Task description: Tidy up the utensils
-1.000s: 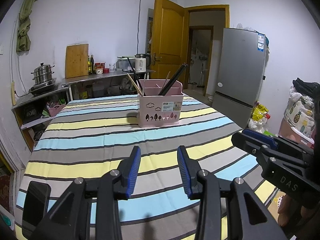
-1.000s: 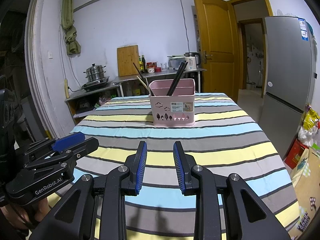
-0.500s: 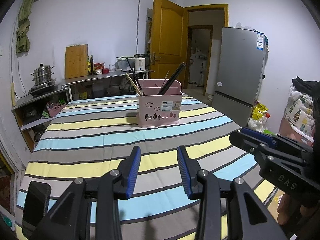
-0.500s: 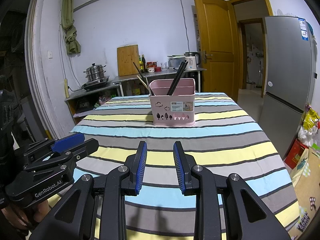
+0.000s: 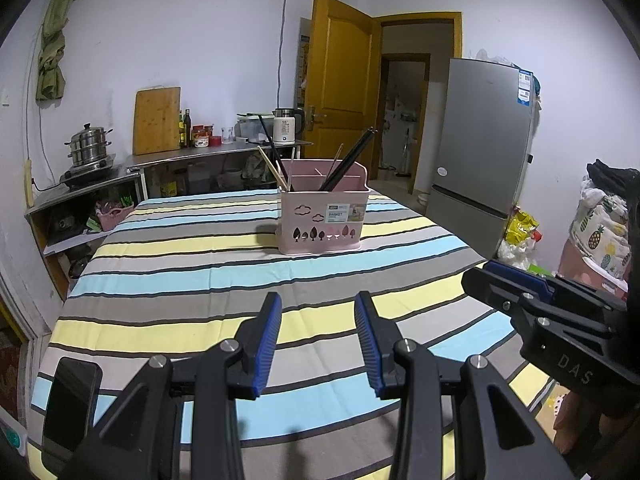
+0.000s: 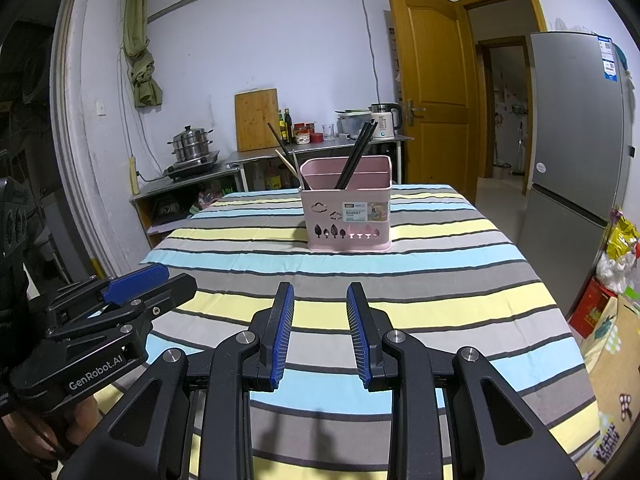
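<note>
A pink utensil basket (image 5: 323,218) stands upright on the far middle of the striped table (image 5: 200,272); it also shows in the right wrist view (image 6: 347,216). Black chopsticks (image 5: 348,160) and pale wooden chopsticks (image 5: 274,170) lean inside it. My left gripper (image 5: 318,300) is open and empty, low over the near table, well short of the basket. My right gripper (image 6: 320,292) is open and empty, at about the same distance. Each gripper shows in the other's view, the right one (image 5: 520,280) and the left one (image 6: 136,278).
A black phone (image 5: 70,404) lies on the table's near left corner. A steel counter (image 5: 216,154) with a kettle, bottles and a cutting board runs behind the table. A grey fridge (image 5: 480,152) stands at the right, with bags on the floor beside it.
Both grippers have stayed open and almost still. The left wrist view has drifted slightly, so the basket sits a little lower and further left in it.
</note>
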{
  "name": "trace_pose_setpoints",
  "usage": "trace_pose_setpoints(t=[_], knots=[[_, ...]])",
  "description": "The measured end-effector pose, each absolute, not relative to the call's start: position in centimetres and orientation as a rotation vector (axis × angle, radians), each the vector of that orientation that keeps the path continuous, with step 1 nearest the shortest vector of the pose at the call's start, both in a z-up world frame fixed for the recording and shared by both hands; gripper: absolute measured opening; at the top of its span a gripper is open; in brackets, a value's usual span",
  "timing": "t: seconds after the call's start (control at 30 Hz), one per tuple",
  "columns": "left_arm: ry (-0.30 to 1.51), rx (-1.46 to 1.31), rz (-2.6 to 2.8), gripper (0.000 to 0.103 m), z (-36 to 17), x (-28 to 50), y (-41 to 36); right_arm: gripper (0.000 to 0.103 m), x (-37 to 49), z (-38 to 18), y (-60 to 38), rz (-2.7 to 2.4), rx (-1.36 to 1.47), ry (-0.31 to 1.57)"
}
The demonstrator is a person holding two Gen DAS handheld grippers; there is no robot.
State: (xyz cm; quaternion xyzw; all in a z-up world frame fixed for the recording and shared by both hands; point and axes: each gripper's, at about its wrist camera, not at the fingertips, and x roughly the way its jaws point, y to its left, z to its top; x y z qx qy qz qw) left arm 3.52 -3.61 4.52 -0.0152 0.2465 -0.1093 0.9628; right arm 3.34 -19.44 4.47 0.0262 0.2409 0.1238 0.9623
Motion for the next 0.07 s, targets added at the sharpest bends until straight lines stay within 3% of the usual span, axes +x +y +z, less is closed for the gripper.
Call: trace_pose_setpoints(t=[0.07], knots=[[0.499,-0.029,-0.218,0.039,4.51,3.50,-3.55,0.028,3.36,4.52,-19.42,0.251,0.053,0.487]])
